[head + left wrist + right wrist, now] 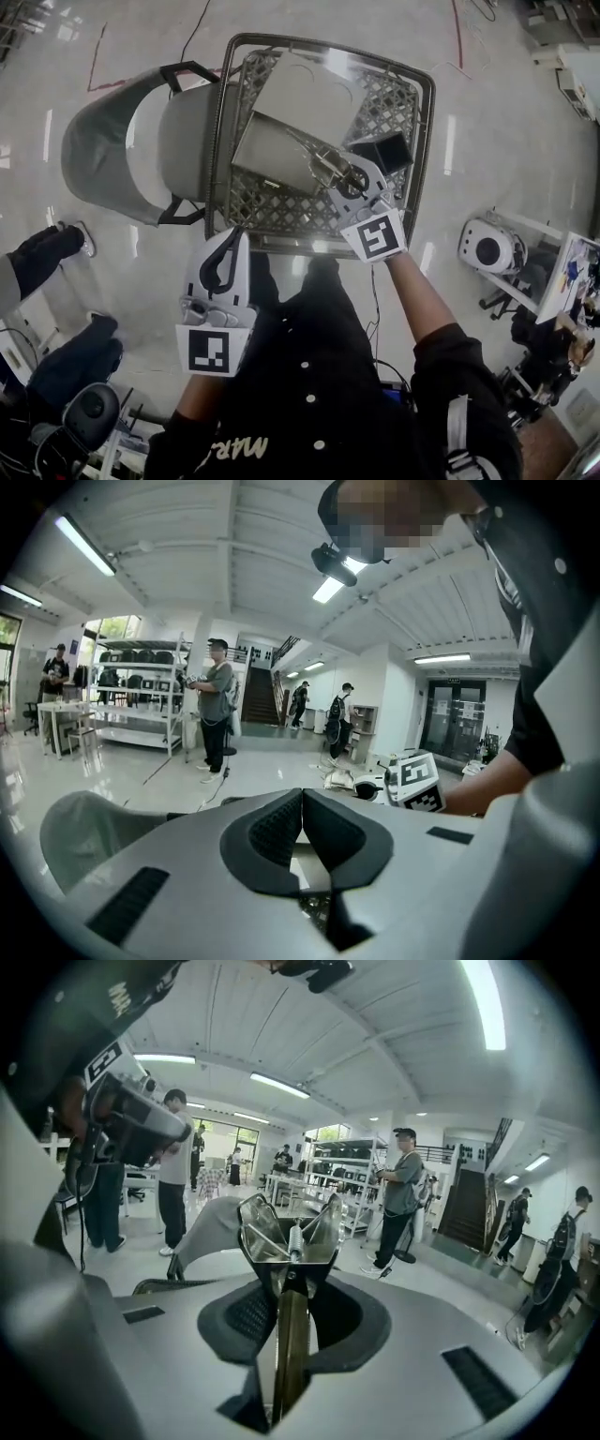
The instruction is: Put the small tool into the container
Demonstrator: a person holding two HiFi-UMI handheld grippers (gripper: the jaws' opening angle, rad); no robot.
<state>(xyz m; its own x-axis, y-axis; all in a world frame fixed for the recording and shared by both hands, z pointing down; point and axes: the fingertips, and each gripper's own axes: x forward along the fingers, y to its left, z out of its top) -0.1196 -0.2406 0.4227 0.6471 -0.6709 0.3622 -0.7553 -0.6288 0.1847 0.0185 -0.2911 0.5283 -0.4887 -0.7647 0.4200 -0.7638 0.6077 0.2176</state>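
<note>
I'm gripping the tool (335,169) in my right claw (352,184) above the basket (228,122) at 12 o'clock (dropping it in remains); left claw (229,242) is sitting closed, empty.

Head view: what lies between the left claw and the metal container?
Between left claw and container: the wire basket's near rim and mesh, per head view.

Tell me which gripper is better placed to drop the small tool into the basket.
Right. The right gripper is shut on the small tool and holds it above the basket. The left gripper is shut, empty, and sits at the basket's near rim.
</note>
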